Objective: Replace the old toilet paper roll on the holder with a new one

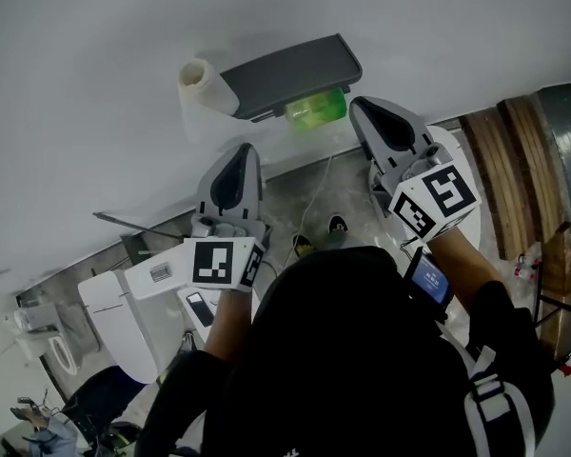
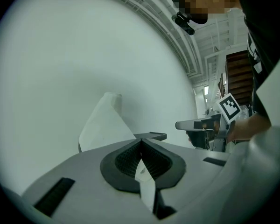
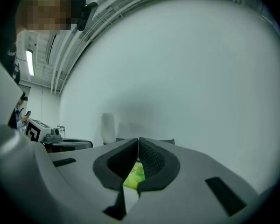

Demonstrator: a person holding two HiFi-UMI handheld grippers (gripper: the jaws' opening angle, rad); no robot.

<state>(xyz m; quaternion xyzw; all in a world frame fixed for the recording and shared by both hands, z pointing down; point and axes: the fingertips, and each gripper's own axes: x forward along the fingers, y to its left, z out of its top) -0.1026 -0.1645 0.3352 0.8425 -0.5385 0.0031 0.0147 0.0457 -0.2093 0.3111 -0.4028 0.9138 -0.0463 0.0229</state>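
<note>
On the white wall a dark grey holder (image 1: 287,74) carries a white paper roll (image 1: 205,86) that sticks out of its left end, with a loose sheet (image 2: 105,120) hanging down. A bright green thing (image 1: 319,106) shows under the holder's right end. My left gripper (image 1: 246,150) is level, just below the holder and right of the hanging sheet, jaws together (image 2: 141,143); white shows in the slit behind the pads. My right gripper (image 1: 359,105) is shut beside the green thing, its tips (image 3: 138,140) closed with green visible through the slit.
A white toilet with a control panel (image 1: 114,312) stands below left. A thin cable (image 1: 314,198) lies on the grey floor under the holder. Brown wooden boards (image 1: 514,160) run along the right. My head and dark clothing fill the bottom middle of the head view.
</note>
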